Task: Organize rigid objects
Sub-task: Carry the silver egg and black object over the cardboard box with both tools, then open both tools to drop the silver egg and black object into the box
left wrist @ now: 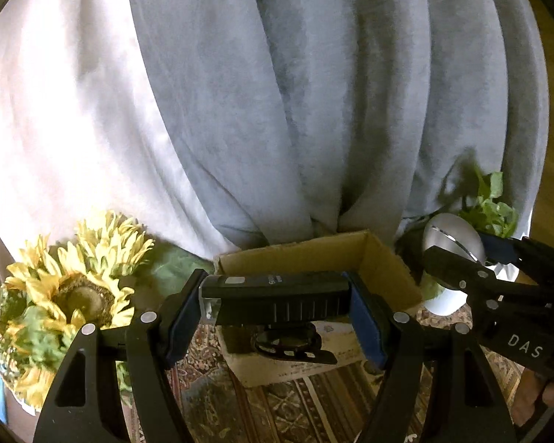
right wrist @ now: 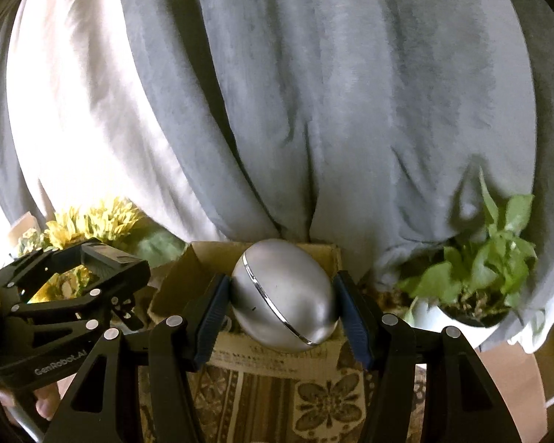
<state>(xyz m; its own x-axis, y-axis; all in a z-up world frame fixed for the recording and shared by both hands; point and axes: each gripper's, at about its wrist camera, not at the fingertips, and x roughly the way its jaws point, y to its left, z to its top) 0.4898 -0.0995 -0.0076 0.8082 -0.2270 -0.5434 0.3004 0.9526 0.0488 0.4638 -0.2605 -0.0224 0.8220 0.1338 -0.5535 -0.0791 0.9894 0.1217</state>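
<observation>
My left gripper [left wrist: 277, 313] is shut on a black bar-shaped device [left wrist: 277, 297] with a mount ring hanging beneath, held crosswise above the open cardboard box [left wrist: 384, 258]. My right gripper [right wrist: 282, 313] is shut on a silver egg-shaped object [right wrist: 282, 295] with a chrome seam, held over the same cardboard box [right wrist: 173, 277]. In the left wrist view the silver egg [left wrist: 452, 234] shows at the right in the right gripper [left wrist: 461, 258]. In the right wrist view the black device [right wrist: 110, 258] shows at the left in the left gripper [right wrist: 107, 262].
Grey curtains [left wrist: 277, 92] hang close behind the box. Artificial sunflowers [left wrist: 74, 288] stand at the left and a green potted plant [right wrist: 476, 277] in a white pot at the right. A patterned cloth [right wrist: 314, 398] covers the surface below. A hand [right wrist: 48, 402] grips the left tool.
</observation>
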